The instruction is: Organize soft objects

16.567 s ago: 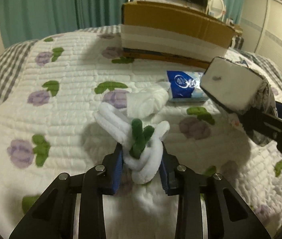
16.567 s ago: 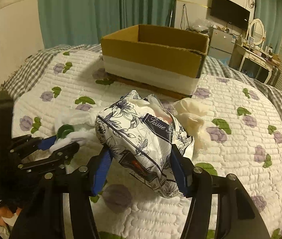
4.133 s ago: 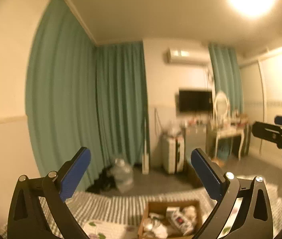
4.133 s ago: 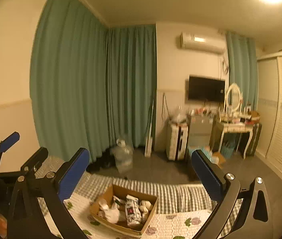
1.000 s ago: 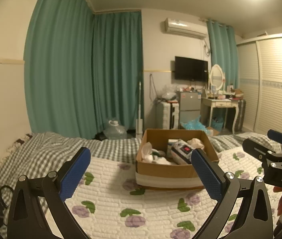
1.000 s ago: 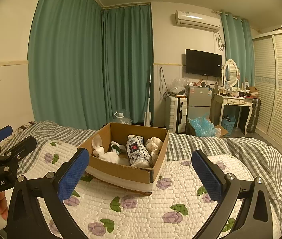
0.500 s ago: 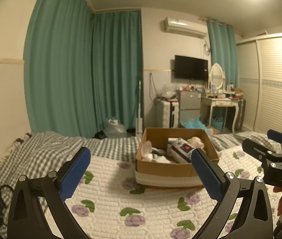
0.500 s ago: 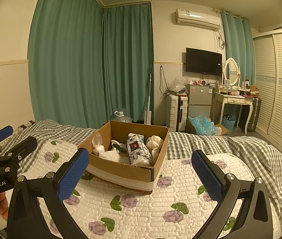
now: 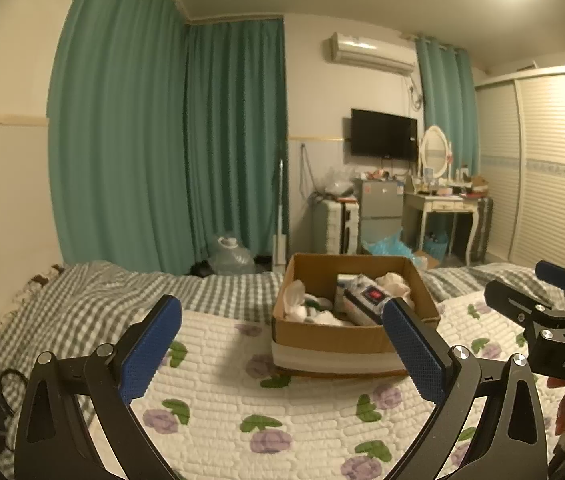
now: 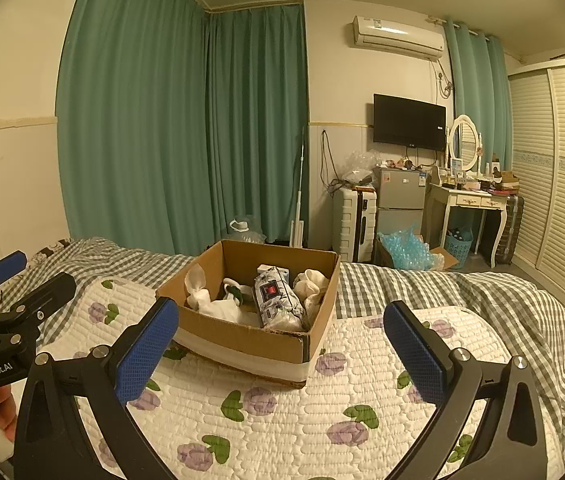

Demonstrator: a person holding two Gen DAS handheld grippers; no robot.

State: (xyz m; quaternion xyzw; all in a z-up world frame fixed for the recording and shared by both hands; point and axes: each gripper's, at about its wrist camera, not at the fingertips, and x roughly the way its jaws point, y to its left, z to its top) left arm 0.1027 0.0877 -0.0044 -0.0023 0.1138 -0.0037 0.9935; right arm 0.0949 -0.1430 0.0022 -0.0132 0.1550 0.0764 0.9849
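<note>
A brown cardboard box (image 9: 330, 338) stands on the flowered quilt (image 9: 218, 400); it also shows in the right wrist view (image 10: 242, 336). Inside lie a floral tissue pack (image 10: 276, 300), white socks (image 10: 202, 294), a green-and-white sock (image 10: 236, 291) and a cream cloth (image 10: 312, 280). My left gripper (image 9: 282, 336) is open and empty, held well back from the box. My right gripper (image 10: 280, 340) is open and empty, also back from the box. The right gripper shows at the right edge of the left view (image 9: 538, 304), the left gripper at the left edge of the right view (image 10: 22, 284).
The bed has a grey checked blanket (image 10: 462, 292) around the quilt. Beyond it are green curtains (image 10: 186, 128), a white suitcase (image 10: 354, 224), a small fridge (image 10: 400, 196), a dressing table (image 10: 470, 208) and a water jug (image 9: 228, 258) on the floor.
Both grippers have barely moved in the last second; the view has tilted slightly. Much earlier they held a sock bundle and the tissue pack, which now lie in the box.
</note>
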